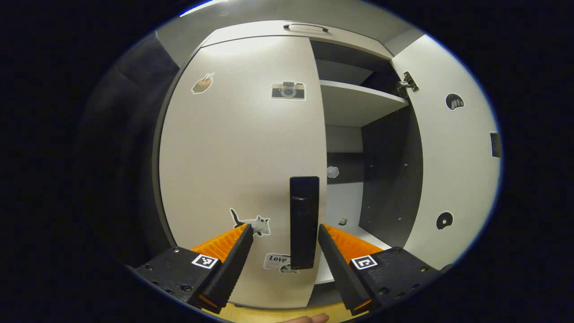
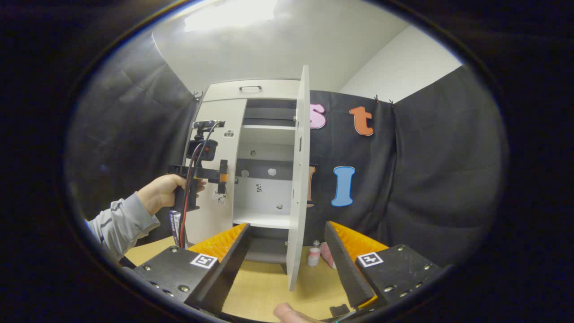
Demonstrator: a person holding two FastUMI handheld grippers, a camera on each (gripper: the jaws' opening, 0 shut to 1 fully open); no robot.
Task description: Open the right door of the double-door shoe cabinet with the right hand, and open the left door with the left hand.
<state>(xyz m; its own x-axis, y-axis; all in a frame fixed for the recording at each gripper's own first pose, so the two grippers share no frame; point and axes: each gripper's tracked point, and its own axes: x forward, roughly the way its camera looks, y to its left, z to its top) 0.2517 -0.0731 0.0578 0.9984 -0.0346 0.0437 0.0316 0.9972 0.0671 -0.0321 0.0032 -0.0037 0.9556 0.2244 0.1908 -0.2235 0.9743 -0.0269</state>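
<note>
The tall, smooth white shoe cabinet (image 2: 251,179) stands on a pale wooden tabletop (image 2: 269,282). Its flat right door (image 2: 298,179) is swung wide; the stickered left door (image 1: 242,170) is closed. The left tongs (image 1: 285,233) gape around its slim black bar handle (image 1: 304,222), untouched. The right tongs (image 2: 285,229) spread empty.

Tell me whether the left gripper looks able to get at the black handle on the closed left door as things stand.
Probably yes: the left gripper is open, and the black handle on the closed left door stands between its fingers with nothing in front of it.
</note>
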